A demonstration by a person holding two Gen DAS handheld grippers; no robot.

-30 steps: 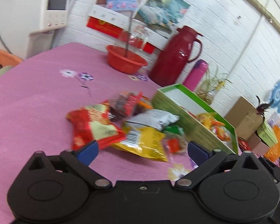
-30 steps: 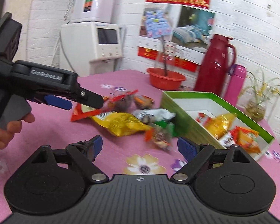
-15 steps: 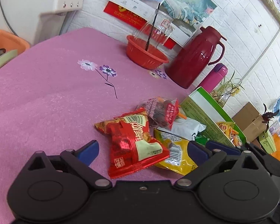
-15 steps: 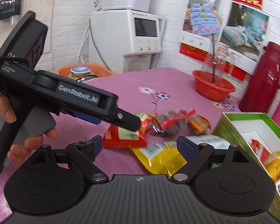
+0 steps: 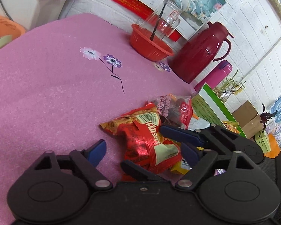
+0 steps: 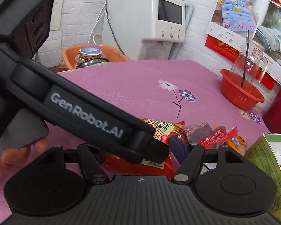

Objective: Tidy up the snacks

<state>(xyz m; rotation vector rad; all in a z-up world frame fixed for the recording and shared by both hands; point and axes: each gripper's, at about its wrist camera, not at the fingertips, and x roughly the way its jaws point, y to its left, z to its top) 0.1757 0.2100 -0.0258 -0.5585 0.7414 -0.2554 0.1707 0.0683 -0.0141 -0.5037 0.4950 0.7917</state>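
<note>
A red snack bag (image 5: 149, 140) lies on the pink tablecloth between the open fingers of my left gripper (image 5: 144, 151). My right gripper (image 5: 159, 148) reaches in from the right, its fingers either side of the same bag, and looks open. In the right wrist view the red bag (image 6: 159, 129) lies partly under the left gripper's body (image 6: 84, 112), and my right gripper (image 6: 136, 150) straddles it. A dark clear-wrapped snack (image 5: 174, 108) and a yellow bag (image 5: 179, 167) lie beside it. The green box (image 5: 208, 106) stands to the right.
A red bowl (image 5: 149, 45) with a glass jar, a dark red thermos (image 5: 200, 54) and a pink flask (image 5: 213, 75) stand at the back. An orange basin (image 6: 95, 54) with dishes sits off the table's left. The green box (image 6: 267, 159) is at my right.
Both grippers have moved forward and down onto the red bag. The right gripper has swung left from the box and now crosses in front of the left one.
</note>
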